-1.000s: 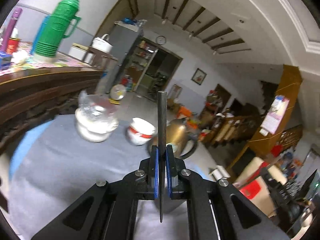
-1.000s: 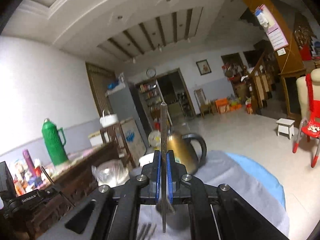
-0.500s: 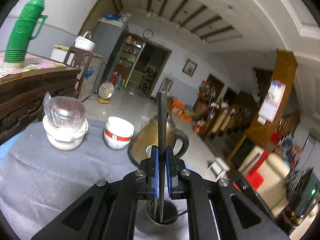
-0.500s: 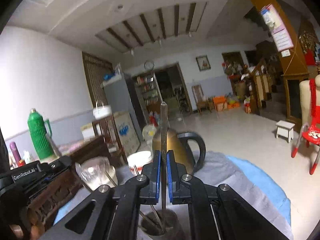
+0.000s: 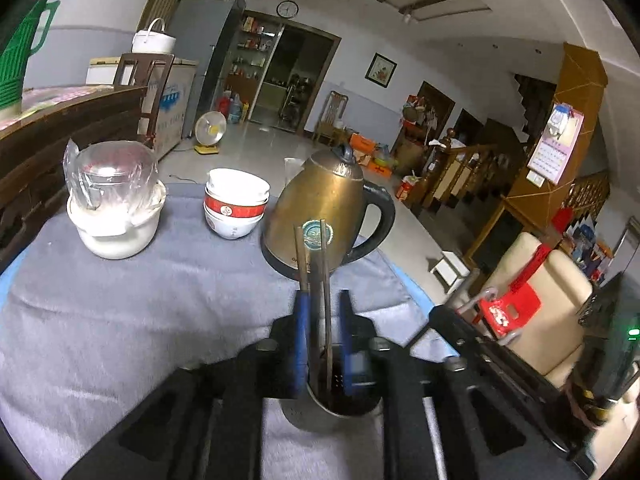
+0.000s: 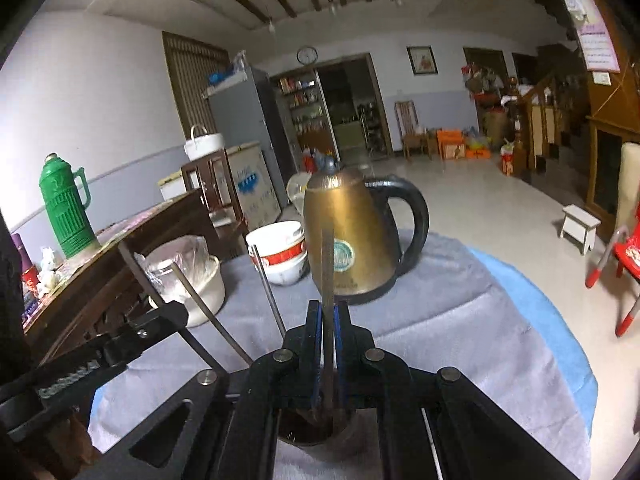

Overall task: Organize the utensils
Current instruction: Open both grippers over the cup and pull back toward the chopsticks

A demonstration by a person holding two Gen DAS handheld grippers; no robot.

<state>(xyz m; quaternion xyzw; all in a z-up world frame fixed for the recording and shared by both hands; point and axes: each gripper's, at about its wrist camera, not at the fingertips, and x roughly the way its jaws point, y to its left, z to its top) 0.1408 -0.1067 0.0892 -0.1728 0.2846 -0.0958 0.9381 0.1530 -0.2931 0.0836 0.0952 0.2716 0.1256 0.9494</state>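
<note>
A steel utensil holder (image 5: 320, 416) stands on the grey cloth right under both grippers. My left gripper (image 5: 322, 306) is over it with its jaws opening. Two thin metal handles (image 5: 324, 264) rise between the blue pads, and the pads stand clear of the middle one. My right gripper (image 6: 328, 310) is shut on a flat metal utensil handle (image 6: 328, 264), whose lower end dips into the holder (image 6: 316, 430). Other utensils (image 6: 266, 296) lean out of the holder to the left. The left gripper's black body (image 6: 120, 340) shows at the left of the right wrist view.
On the grey cloth (image 5: 120, 300) behind the holder stand a brass kettle (image 5: 320, 208), stacked red-and-white bowls (image 5: 234, 208) and a white pot holding a plastic-wrapped glass (image 5: 114, 200). A green thermos (image 6: 66, 216) is on the wooden sideboard to the left. The table's blue edge (image 6: 560, 328) lies right.
Both grippers have come down over the holder. The left jaws, shut on a utensil handle before, have parted, and that utensil now stands in the holder. The right stays shut on its utensil.
</note>
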